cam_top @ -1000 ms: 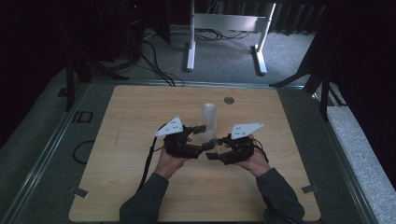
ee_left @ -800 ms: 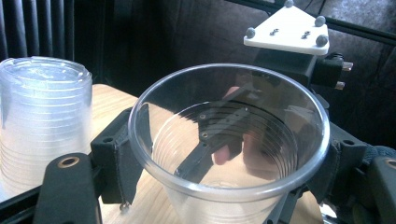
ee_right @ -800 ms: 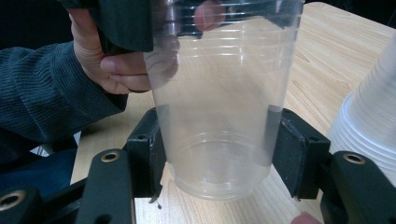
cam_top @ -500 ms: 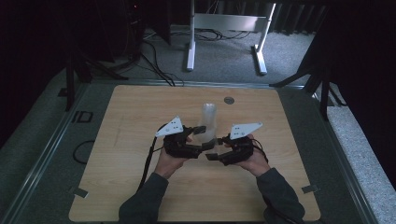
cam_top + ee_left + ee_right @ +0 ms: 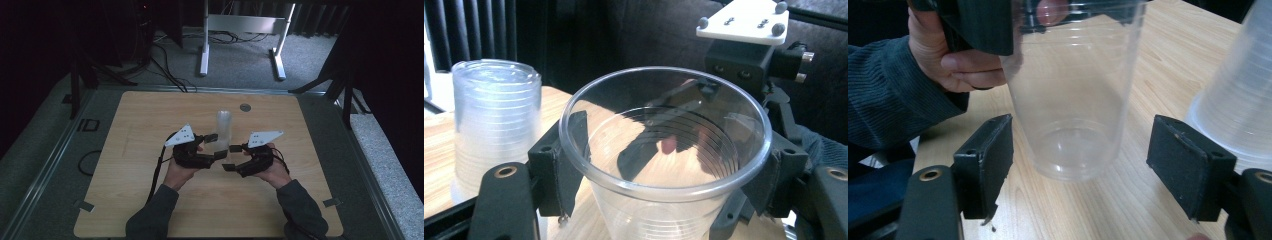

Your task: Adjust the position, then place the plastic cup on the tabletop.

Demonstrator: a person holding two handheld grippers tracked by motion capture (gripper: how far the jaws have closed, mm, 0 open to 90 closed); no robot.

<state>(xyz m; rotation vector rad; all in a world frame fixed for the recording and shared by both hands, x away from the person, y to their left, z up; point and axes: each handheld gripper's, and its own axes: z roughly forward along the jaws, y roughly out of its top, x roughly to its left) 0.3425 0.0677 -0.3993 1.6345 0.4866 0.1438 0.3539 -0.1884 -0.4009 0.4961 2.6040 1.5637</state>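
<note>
a: item under inspection?

b: one clear plastic cup [image 5: 664, 165], upright, mouth up, clamped just below its rim by the left gripper [image 5: 664, 170]. the two pads press on opposite sides of the wall, so the jaws stand about half closed, having just been closing on it.

a: where is it on the table?

b: near the middle of the wooden table [image 5: 150, 210], between the two hands, just beside the stack of clear cups [image 5: 223, 129] (the stack stands upright, a little farther from the person). in the right gripper view the cup [image 5: 1073, 95] hangs above the tabletop, base clear of the wood.

a: right gripper?

b: right gripper [image 5: 1098, 167] sits level with the cup's lower part, jaws wide, one pad on each side and neither touching the wall. they have just been opening. it has hold of nothing.

a: anything else?

b: the left hand [image 5: 955, 60], in a dark sleeve, wraps its gripper. a small round disc [image 5: 245, 107] lies near the table's far edge, well apart.
</note>
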